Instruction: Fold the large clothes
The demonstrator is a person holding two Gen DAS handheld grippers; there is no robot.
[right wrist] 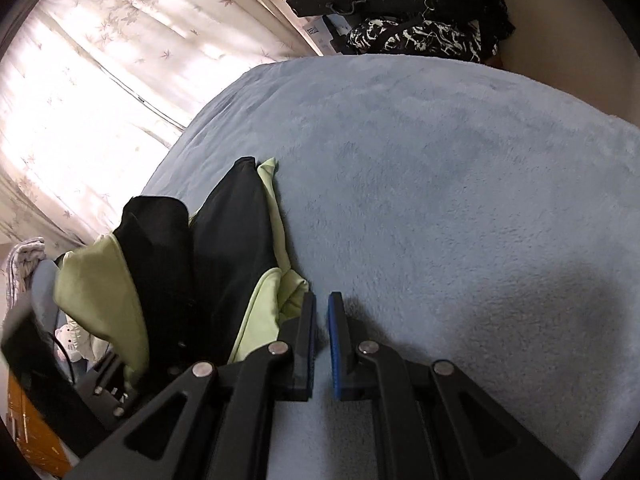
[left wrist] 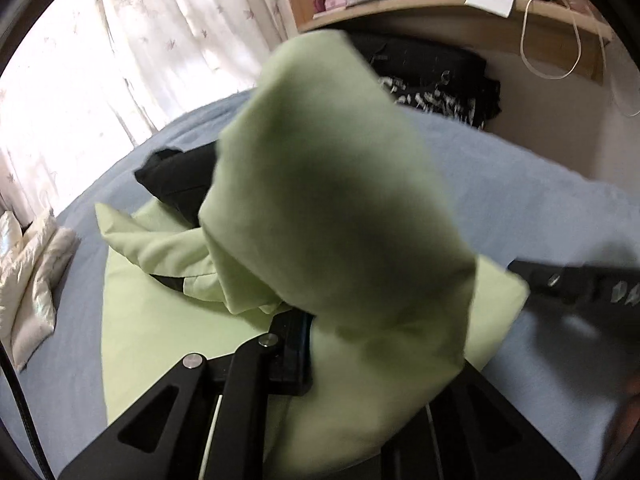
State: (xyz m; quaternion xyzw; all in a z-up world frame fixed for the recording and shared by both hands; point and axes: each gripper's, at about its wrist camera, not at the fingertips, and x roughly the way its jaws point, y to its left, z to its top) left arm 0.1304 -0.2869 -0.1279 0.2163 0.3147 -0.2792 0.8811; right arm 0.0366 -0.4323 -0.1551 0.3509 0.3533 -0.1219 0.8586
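A: What is by the bed's left edge?
B: A puffy white pillow point(left wrist: 28, 276) lies there on the fuzzy blue blanket point(left wrist: 500, 184).

A: Where is the light green and black garment point(left wrist: 332, 216)?
B: In a heap near that left edge. One green fold hangs up, pinched tight in the left gripper point(left wrist: 320, 344).

A: And the right gripper point(right wrist: 321, 340)?
B: Its fingers are nearly closed, with nothing between them, over bare blanket just right of the heap.
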